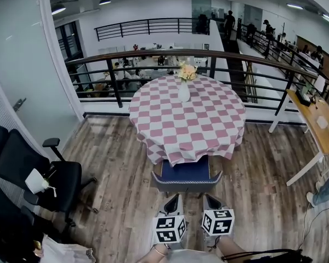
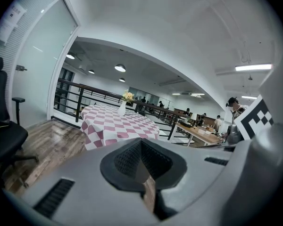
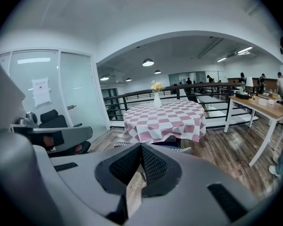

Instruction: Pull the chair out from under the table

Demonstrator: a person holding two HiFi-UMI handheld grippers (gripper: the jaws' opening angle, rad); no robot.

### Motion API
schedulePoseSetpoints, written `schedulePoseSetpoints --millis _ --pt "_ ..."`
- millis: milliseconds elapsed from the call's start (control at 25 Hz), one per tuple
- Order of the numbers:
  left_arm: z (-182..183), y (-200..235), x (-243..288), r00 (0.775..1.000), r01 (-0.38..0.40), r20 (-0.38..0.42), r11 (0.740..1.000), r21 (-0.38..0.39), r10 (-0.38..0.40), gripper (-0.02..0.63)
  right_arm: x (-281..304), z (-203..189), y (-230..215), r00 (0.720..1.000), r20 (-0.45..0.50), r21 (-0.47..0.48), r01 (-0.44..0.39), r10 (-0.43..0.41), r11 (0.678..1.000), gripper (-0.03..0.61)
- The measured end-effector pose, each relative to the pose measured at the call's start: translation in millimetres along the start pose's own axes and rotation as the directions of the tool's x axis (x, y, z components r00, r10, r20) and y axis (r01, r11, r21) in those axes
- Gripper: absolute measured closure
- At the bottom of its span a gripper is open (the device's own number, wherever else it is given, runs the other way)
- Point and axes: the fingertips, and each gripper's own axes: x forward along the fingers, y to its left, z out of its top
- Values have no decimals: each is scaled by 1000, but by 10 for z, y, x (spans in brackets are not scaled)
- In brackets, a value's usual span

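I hold the left gripper (image 1: 174, 200) and the right gripper (image 1: 209, 200) low and side by side, each with its jaws pressed together and nothing between them. I judge that is because they have nothing to hold yet. They hang just short of the chair (image 1: 187, 175), apart from it and lined up roughly with the two ends of its backrest, which suits taking the back at both sides so it comes out straight. The chair is tucked under the near edge of the round table (image 1: 230, 127). Its blue seat is partly hidden by the hanging checked cloth (image 1: 170, 152), and its back faces me, so the backrest is the only part I can reach. A vase (image 1: 183, 91) of flowers stands on the far side of the tabletop. Since the cloth drapes over the seat, I would pull gently so it does not drag. The jaws must spread before they can take the backrest. The wooden floor (image 1: 120, 201) between me and the chair gives room to draw it nearer, with the black office chair (image 1: 38, 171) well off to the left.
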Motion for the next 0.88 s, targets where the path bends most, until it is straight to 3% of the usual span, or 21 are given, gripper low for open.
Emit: schedulePoseSetpoints --millis 440,880 --pt "290 231 463 1000 23 12 1000 3 -23 614 473 387 15 1000 23 -2 4 -4 1000 561" --pt "180 256 676 999 21 -36 1000 -16 -21 614 568 326 -145 1000 -5 23 19 -19 1000 561"
